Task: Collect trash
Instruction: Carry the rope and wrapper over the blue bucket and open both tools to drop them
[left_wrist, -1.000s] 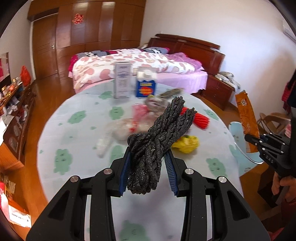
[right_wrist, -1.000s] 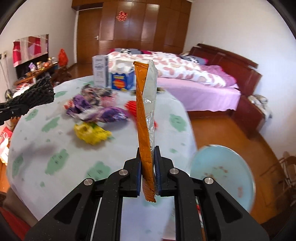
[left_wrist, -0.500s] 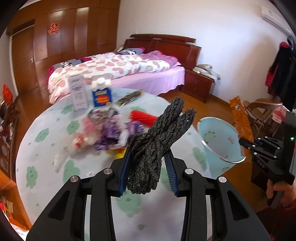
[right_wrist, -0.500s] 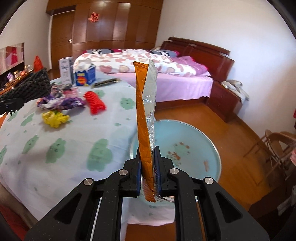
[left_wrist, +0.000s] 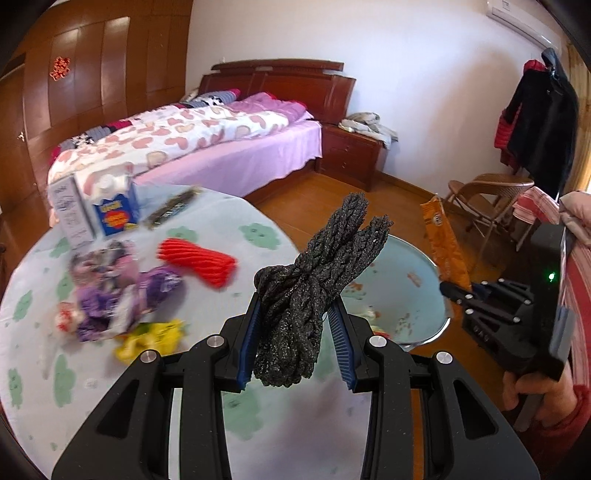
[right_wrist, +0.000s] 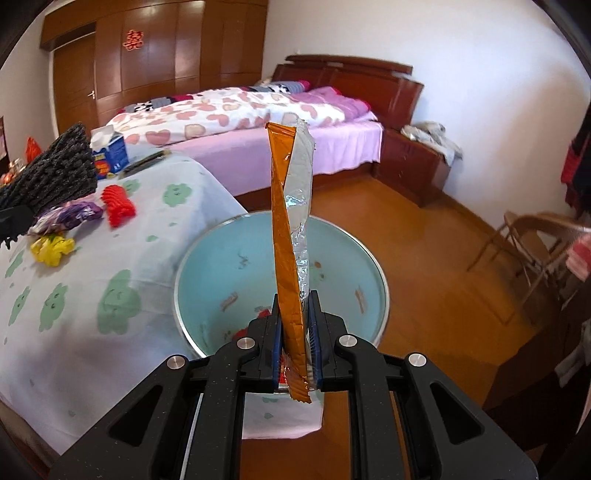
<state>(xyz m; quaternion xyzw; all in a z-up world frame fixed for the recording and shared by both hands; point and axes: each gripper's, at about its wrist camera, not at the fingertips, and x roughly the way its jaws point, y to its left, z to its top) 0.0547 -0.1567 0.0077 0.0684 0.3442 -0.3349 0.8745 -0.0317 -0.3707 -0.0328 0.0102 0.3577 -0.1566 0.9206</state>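
- Your left gripper (left_wrist: 295, 343) was clamped on a bundle of black foam netting (left_wrist: 314, 288). The blue pads pressed into its lower half, and the free ends stuck up and forward. Gripping low probably kept the springy bundle from popping loose.
- Your right gripper (right_wrist: 295, 343) was closed tight on an orange snack wrapper (right_wrist: 290, 236), pinched near its bottom edge so the strip stood upright, silver lining showing on one side.
- In the right wrist view the light-blue bin (right_wrist: 369, 258) sat directly beyond the fingers, beside the table (right_wrist: 74, 332). A few scraps already lay inside it. My read: the wrapper was lined up over the mouth for a drop.
- In the left wrist view the bin (left_wrist: 432, 266) lay ahead and to the right of the netting, near but not yet under it. That side looked like it needed more travel.
- Trash left on the green-patterned cloth (left_wrist: 258, 232): a red ribbed piece (left_wrist: 199, 264), purple wrappers (left_wrist: 122, 295), a yellow crumpled scrap (left_wrist: 151, 338), a dark flat packet (left_wrist: 173, 206).
- A blue carton (left_wrist: 114, 210) and a white box (left_wrist: 68, 210) stood upright at the far edge. Whether they count as trash, I couldn't tell.
- Carrying one item per hand let both go out in a single trip.
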